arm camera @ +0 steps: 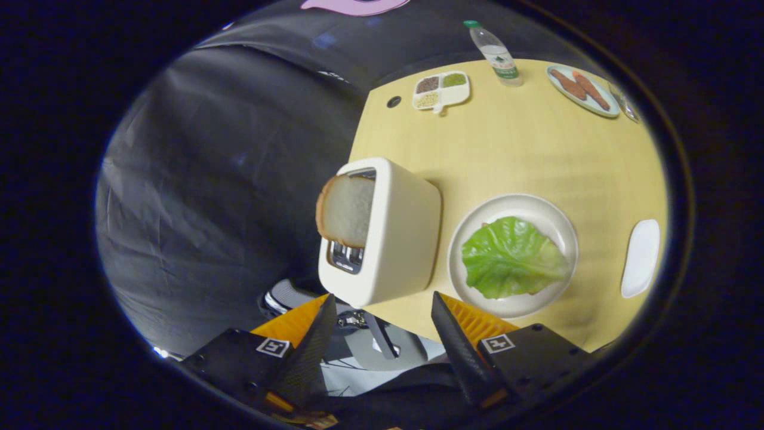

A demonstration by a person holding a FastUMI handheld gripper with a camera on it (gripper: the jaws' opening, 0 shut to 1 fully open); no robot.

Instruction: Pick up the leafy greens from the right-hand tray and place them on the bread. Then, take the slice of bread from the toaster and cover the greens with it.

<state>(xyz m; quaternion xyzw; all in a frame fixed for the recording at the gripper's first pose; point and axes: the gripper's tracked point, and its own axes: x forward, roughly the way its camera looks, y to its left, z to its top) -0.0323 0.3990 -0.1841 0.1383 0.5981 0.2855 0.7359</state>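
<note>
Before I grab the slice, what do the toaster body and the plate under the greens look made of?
Toaster: looks like cream matte plastic, soft even sheen, rounded corners; coated metal possible. Plate: smooth off-white ceramic or melamine, cannot tell which. The hand-held gripper is open, short of the toaster.

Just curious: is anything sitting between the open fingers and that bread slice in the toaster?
Gripper view: only the toaster's own end; the bread slice sticks out beyond it, fingers open.
</note>
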